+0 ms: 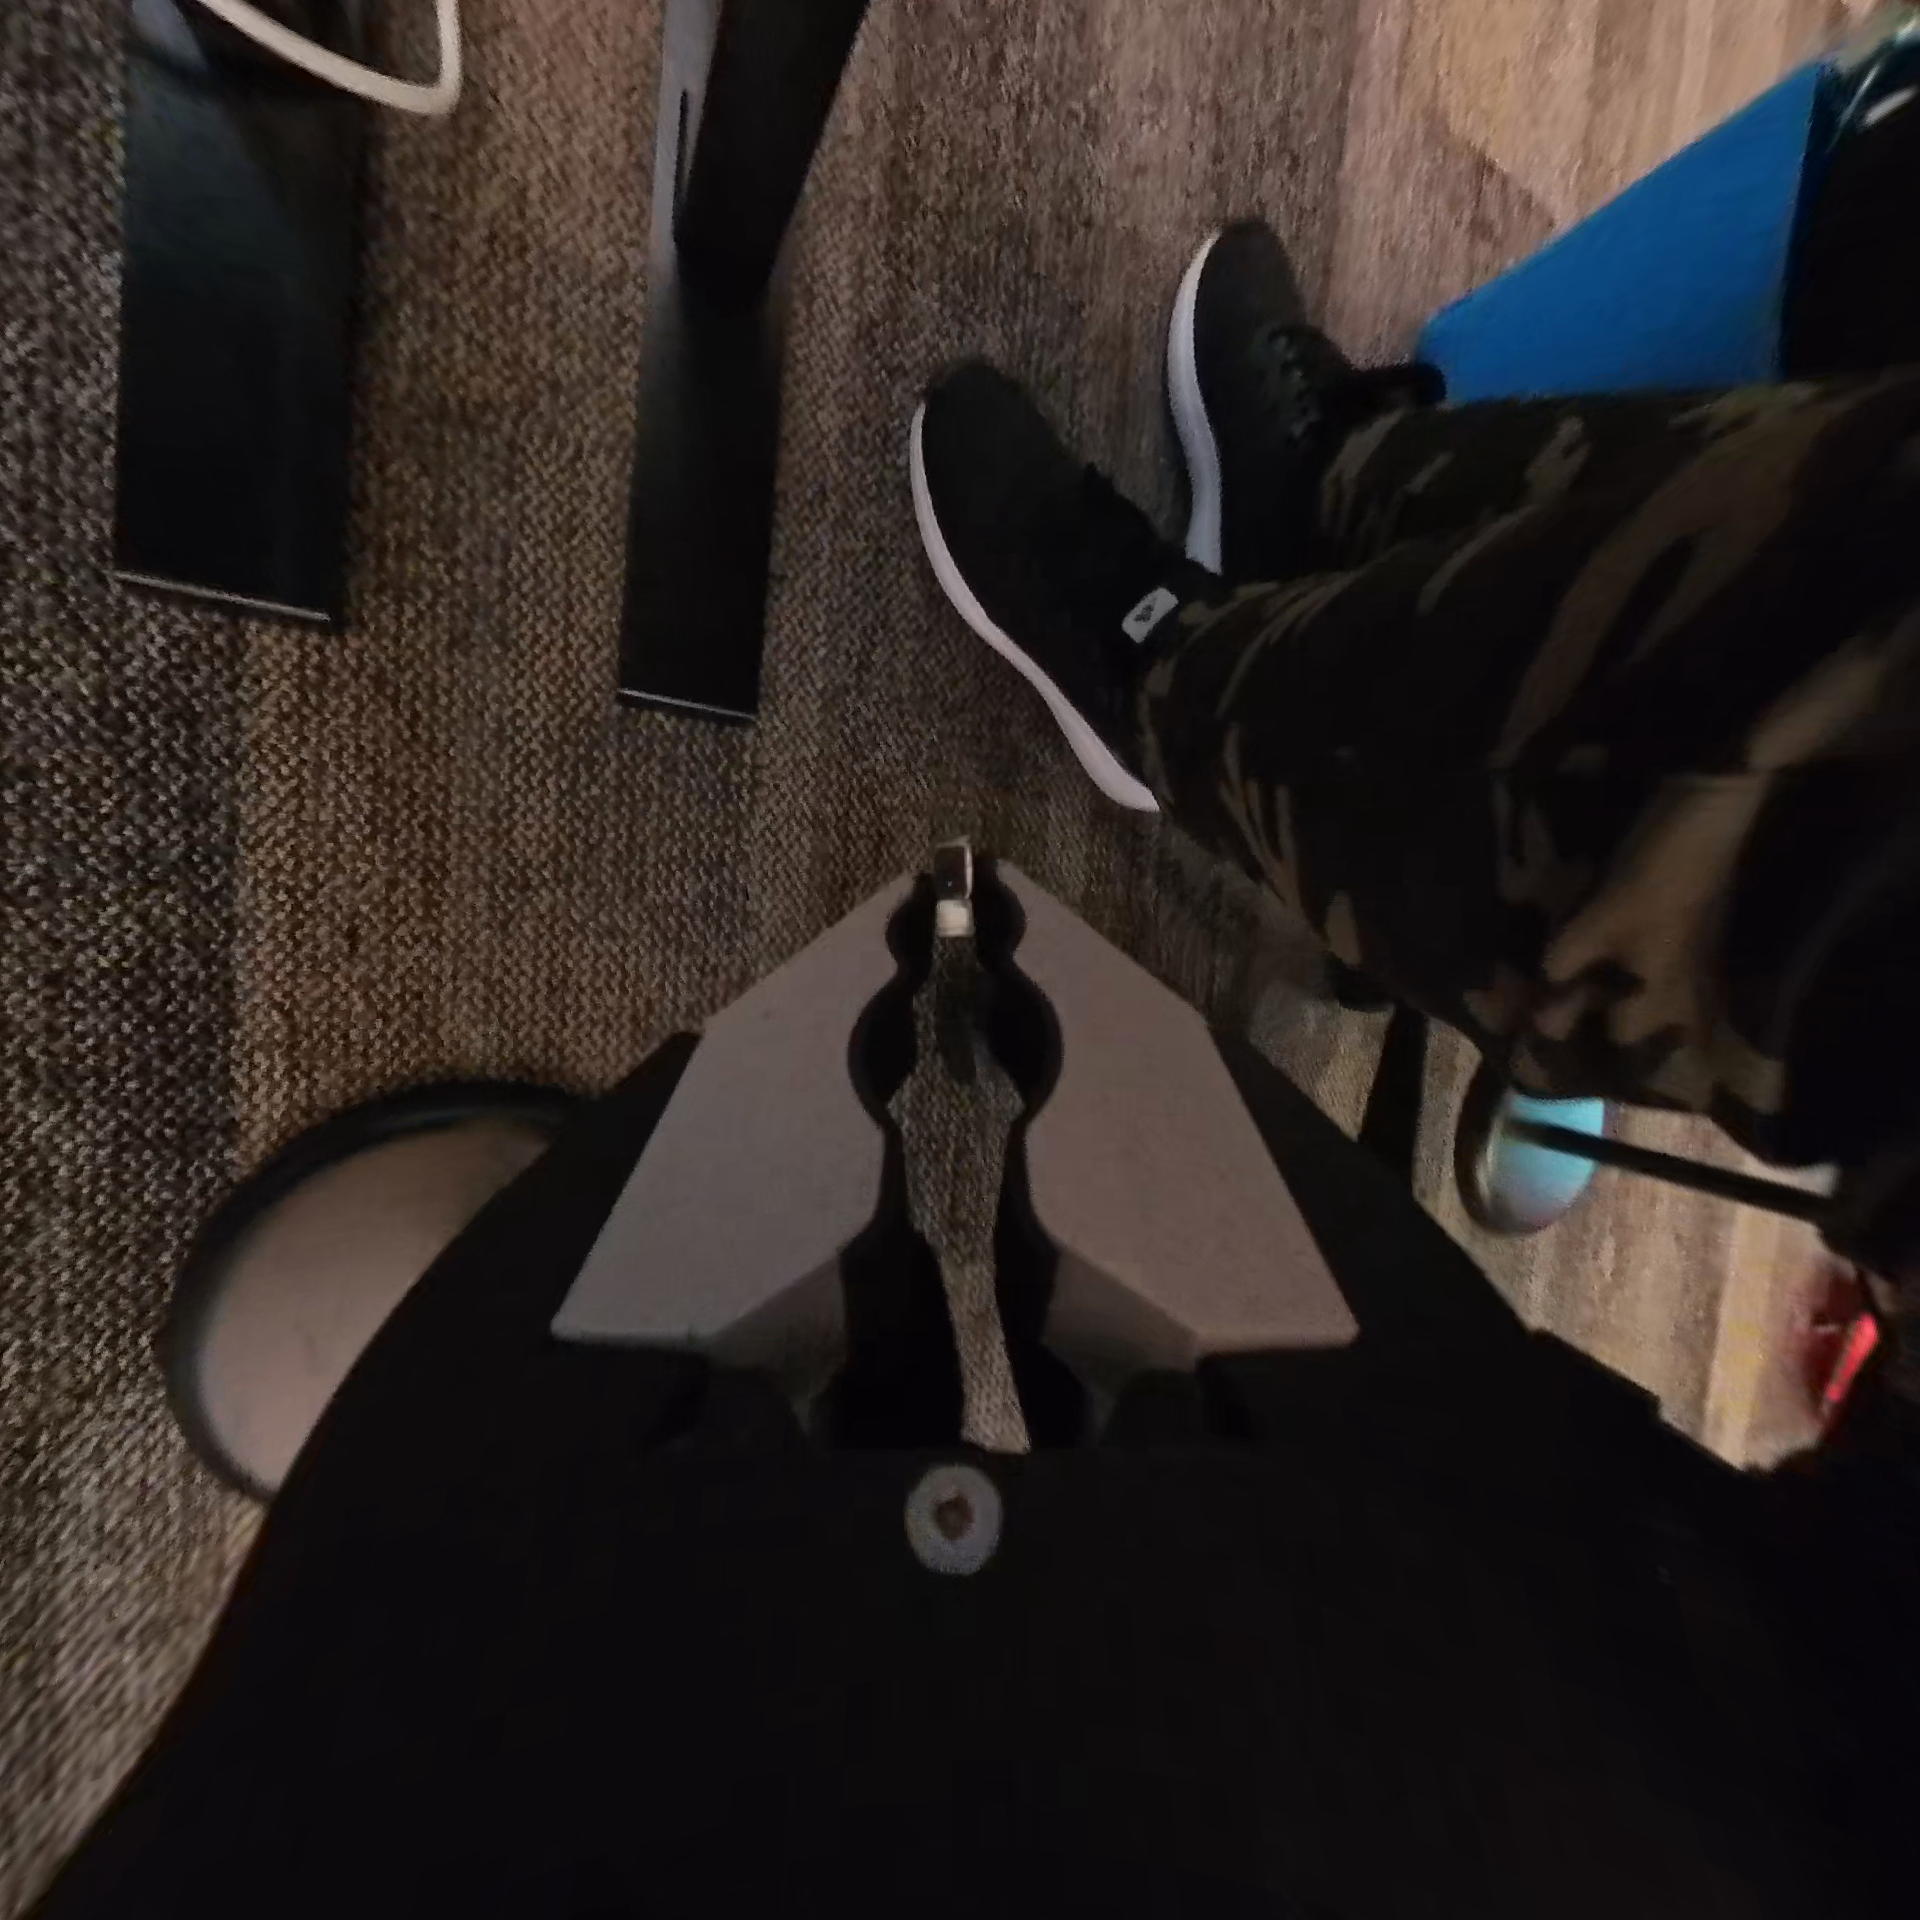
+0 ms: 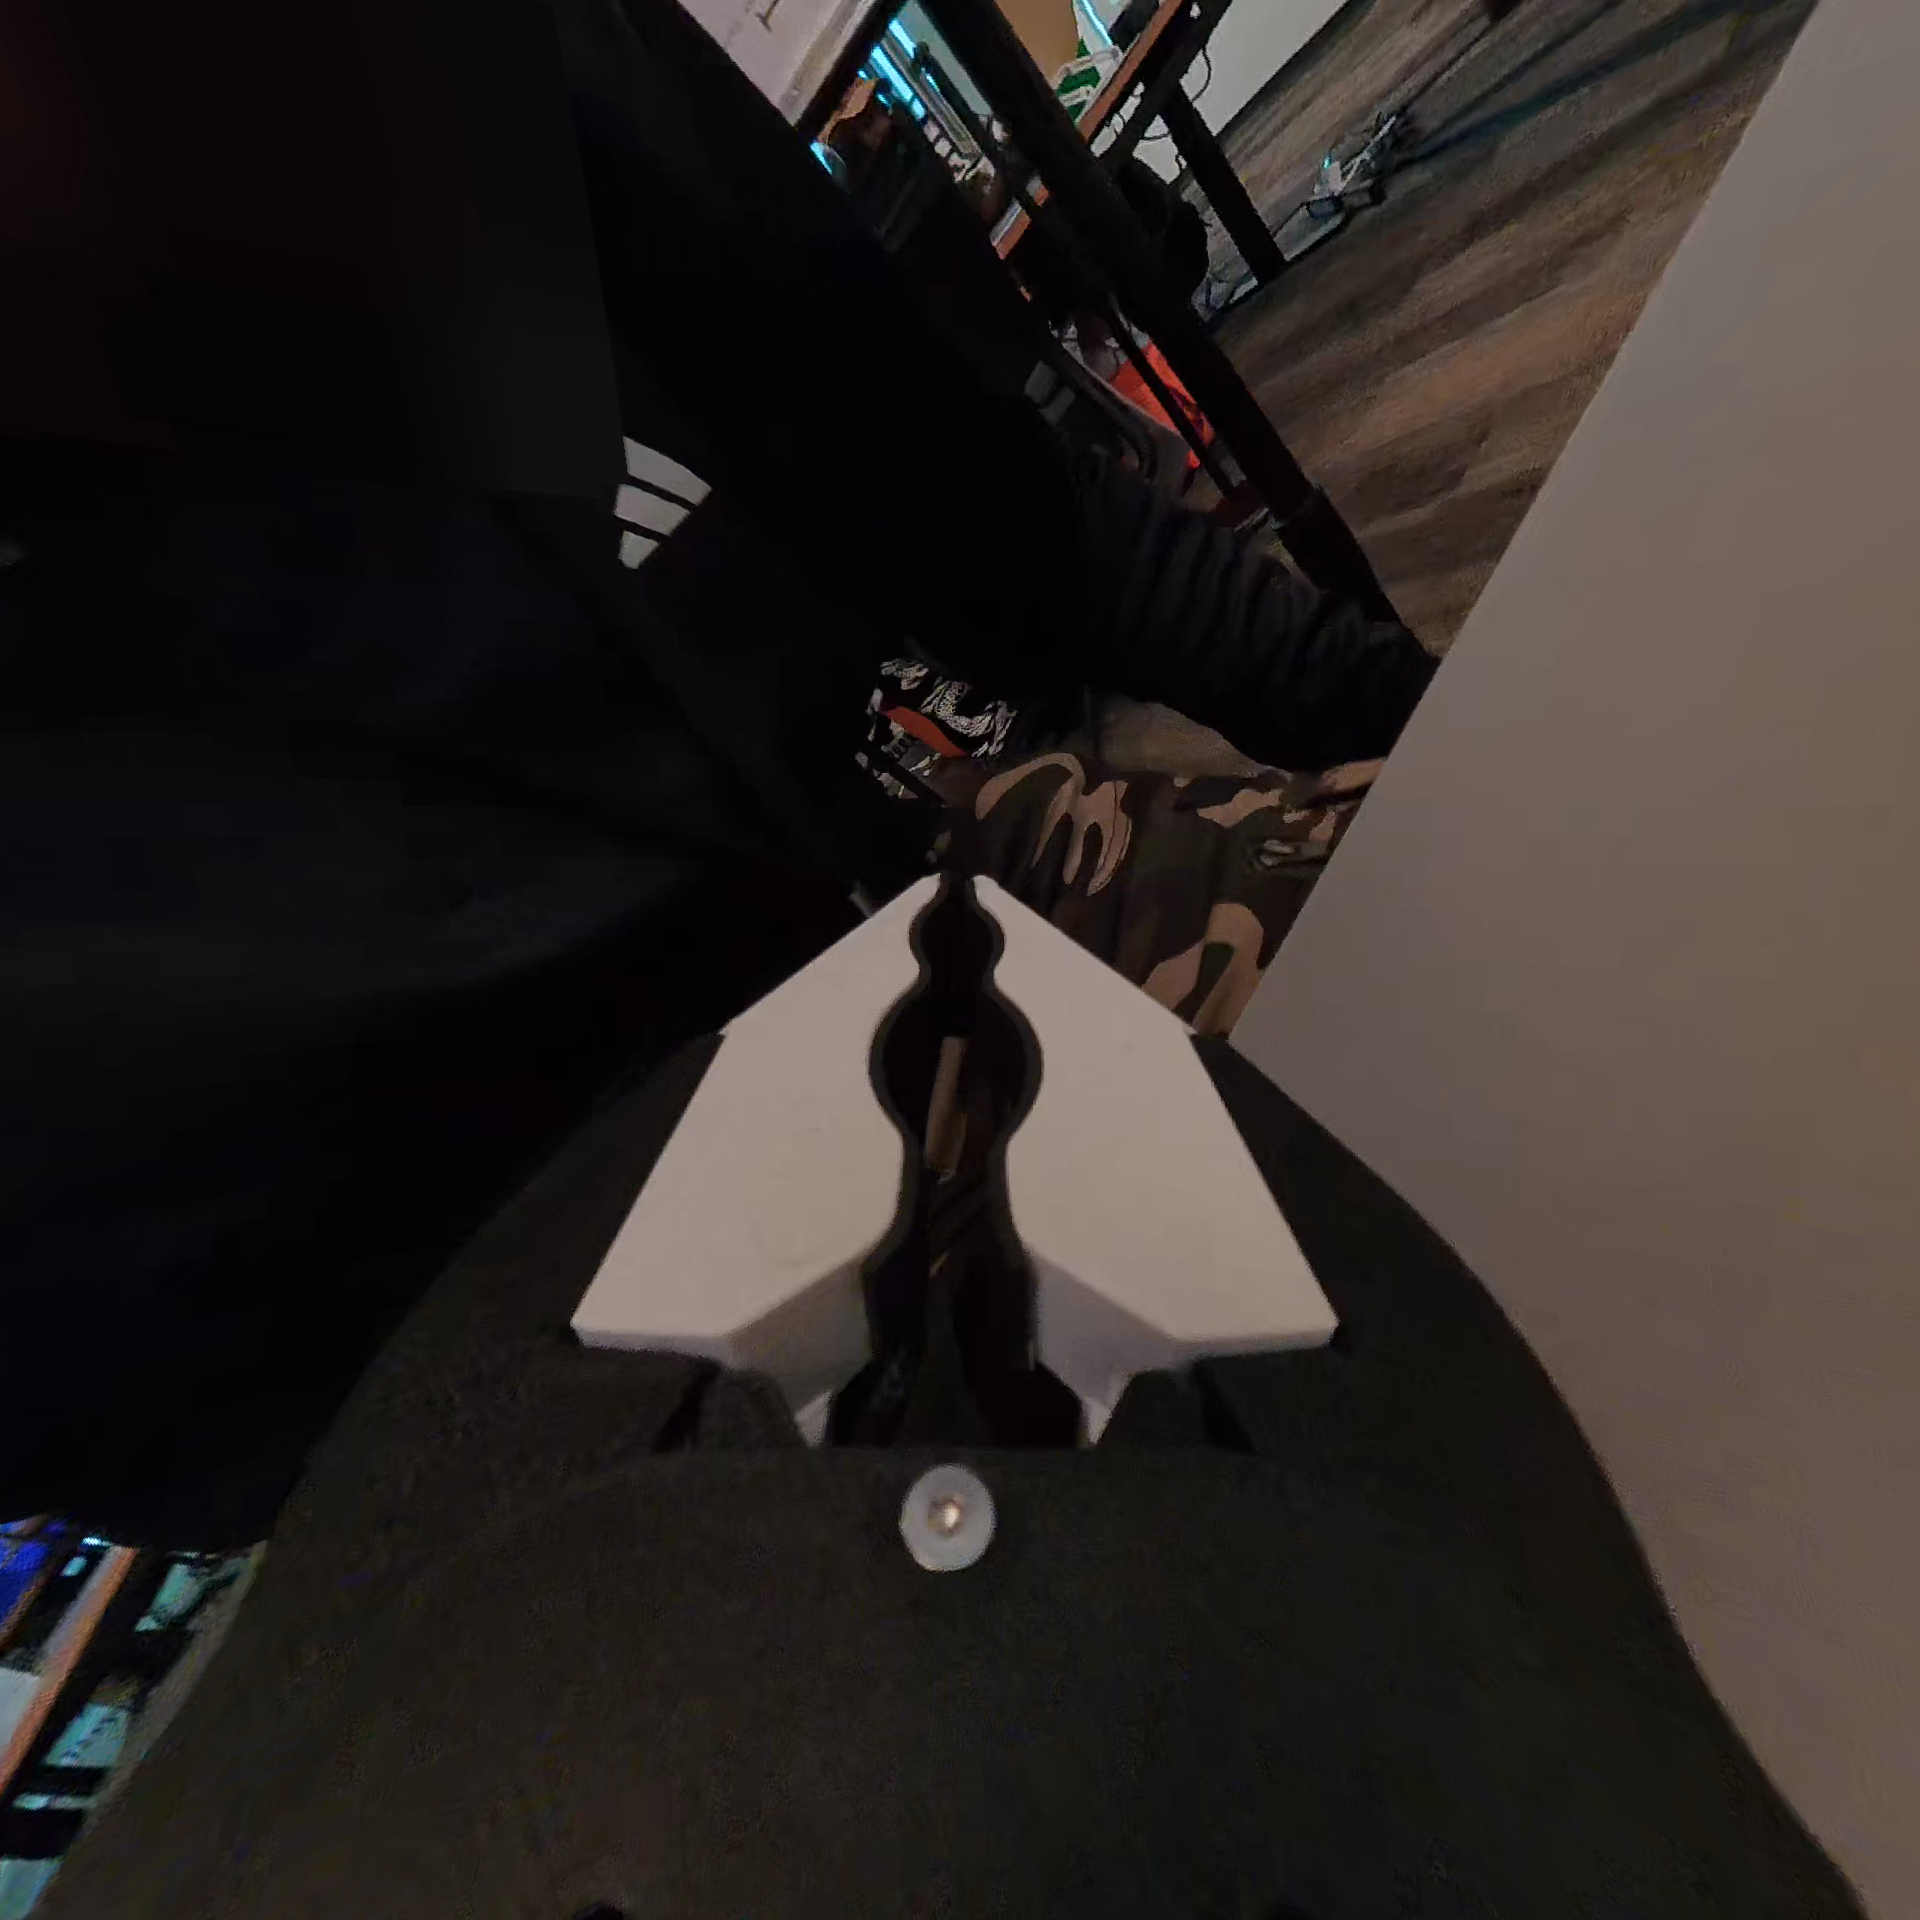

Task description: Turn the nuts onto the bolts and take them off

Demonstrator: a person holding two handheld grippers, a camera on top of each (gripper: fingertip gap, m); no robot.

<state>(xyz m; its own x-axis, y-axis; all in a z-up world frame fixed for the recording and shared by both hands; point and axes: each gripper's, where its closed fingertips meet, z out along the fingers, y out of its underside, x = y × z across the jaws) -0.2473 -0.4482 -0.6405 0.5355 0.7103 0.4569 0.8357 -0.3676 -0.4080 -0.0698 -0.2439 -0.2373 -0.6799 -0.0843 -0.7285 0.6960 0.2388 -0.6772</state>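
Observation:
In the left wrist view my left gripper points down at the carpet. Its white fingers are nearly together and pinch a thin bolt. The bolt's metal end sticks out past the tips and its dark shaft runs back between the jaws. I cannot make out a separate nut. In the right wrist view my right gripper is shut, tips touching. A thin pale piece shows in the gap behind the tips; I cannot tell what it is or whether it is held.
Below the left gripper are brown carpet, two black table legs, a person's black shoes and camouflage trousers. A pale round object lies at the left. A pale panel stands close on the right gripper's right, with black cloth on its left.

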